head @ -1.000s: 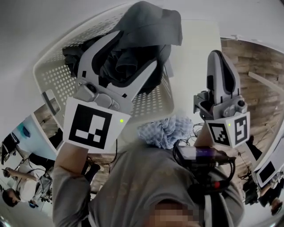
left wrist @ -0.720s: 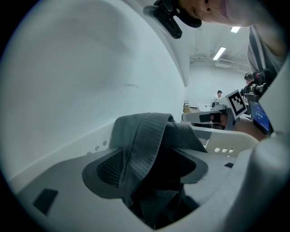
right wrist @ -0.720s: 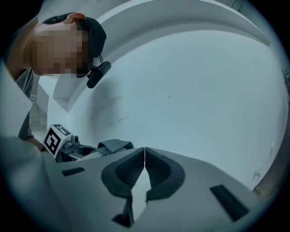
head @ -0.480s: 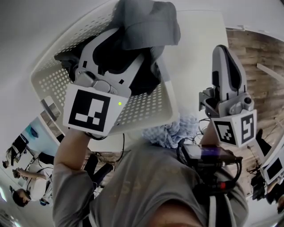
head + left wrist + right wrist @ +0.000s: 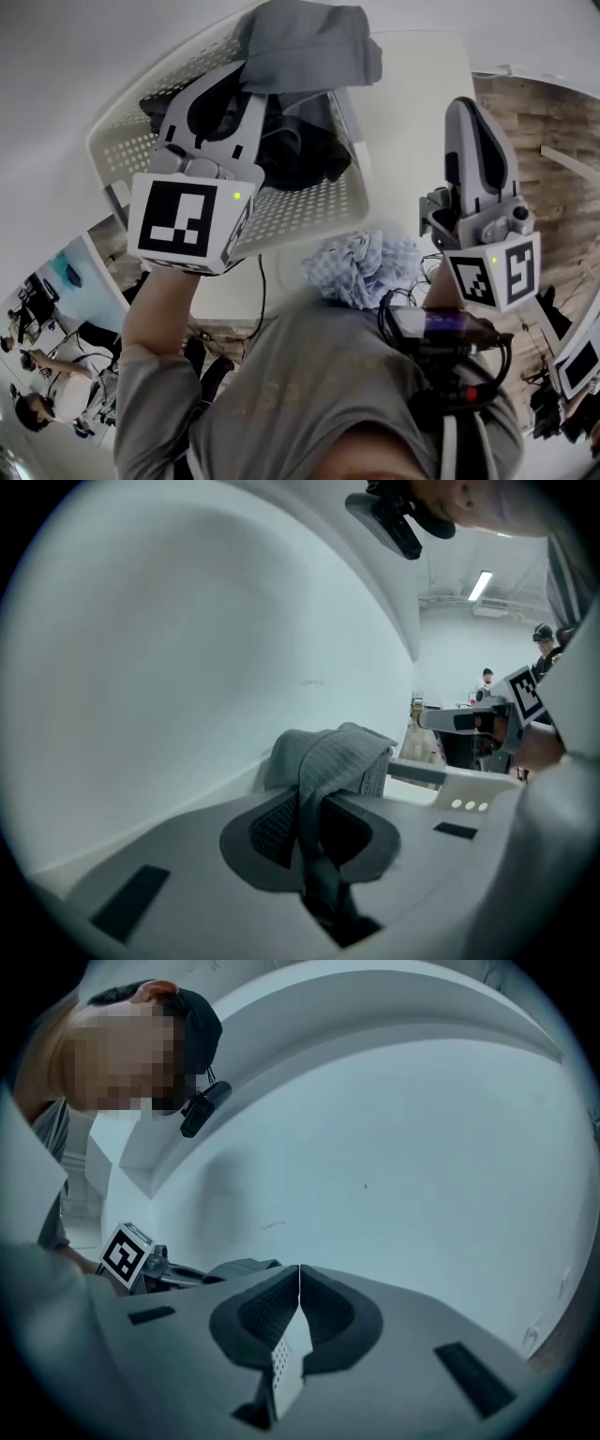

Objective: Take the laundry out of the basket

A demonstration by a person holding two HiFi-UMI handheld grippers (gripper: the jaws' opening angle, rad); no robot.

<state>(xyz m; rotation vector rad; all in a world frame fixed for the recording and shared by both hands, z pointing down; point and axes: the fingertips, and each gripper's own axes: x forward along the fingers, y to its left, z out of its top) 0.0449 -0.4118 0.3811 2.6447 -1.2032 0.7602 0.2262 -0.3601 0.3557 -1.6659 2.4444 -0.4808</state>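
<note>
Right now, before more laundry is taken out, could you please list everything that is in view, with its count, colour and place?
basket: one, white, perforated, on the table, upper left
grey garment: one, grey, raised over the basket's far rim
dark clothes: a heap, count unclear, black, inside the basket
checked cloth: one, blue and white, crumpled by the table's near edge, outside the basket
table: one, white, under the basket
floor: brown wood, right side
bystanders: at least two, lower left background
left gripper: one, grey and white, jaws have just been closing, the grey garment pinched between them
right gripper: one, grey and white, jaws together, over the table right of the basket
</note>
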